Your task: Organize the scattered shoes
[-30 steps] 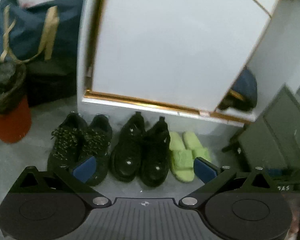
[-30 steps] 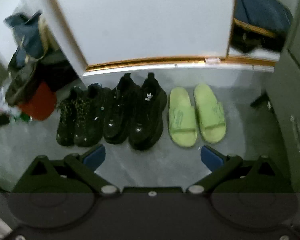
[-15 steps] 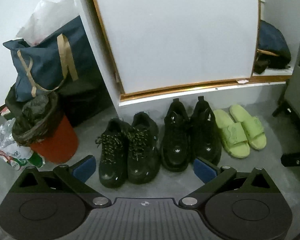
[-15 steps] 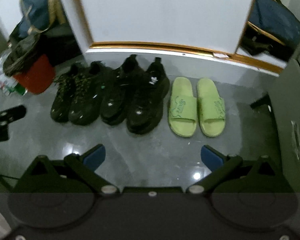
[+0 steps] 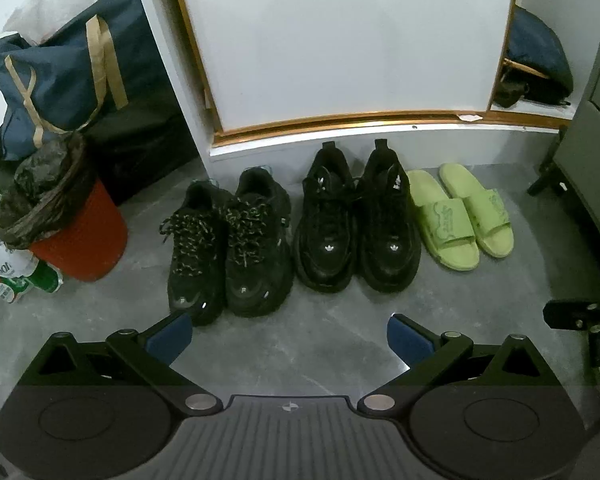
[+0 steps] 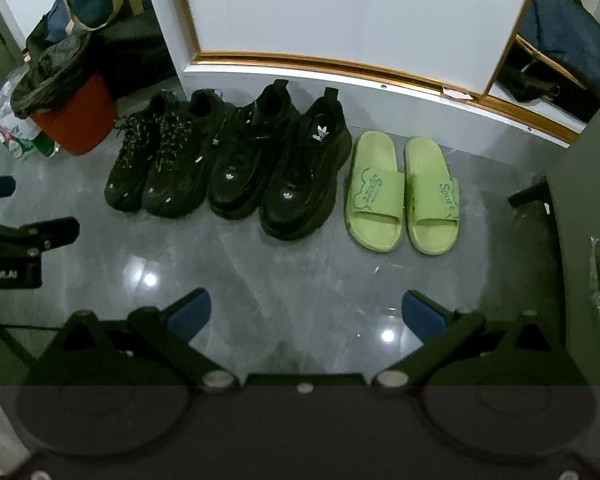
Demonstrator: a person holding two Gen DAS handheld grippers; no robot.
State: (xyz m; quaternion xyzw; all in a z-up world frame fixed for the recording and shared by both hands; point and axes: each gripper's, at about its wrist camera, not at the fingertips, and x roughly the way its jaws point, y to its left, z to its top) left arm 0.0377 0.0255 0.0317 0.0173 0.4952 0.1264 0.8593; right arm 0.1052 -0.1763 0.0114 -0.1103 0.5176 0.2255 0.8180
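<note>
Three pairs of shoes stand in a row on the grey floor against a white, gold-trimmed panel. From left: black sneakers with speckled laces, black Adidas sneakers, and lime-green slides. My left gripper is open and empty, held above the floor in front of the black pairs. My right gripper is open and empty, above the floor in front of the Adidas pair and the slides. Each gripper shows at the edge of the other's view.
A red bin with a black bag stands left of the shoes, with plastic packets beside it. A navy tote bag sits behind it. A dark cabinet stands at the right.
Both grippers have pulled back and up from the shoes, so the row looks smaller and more centred. The left view has swung right. The shoes have not moved.
</note>
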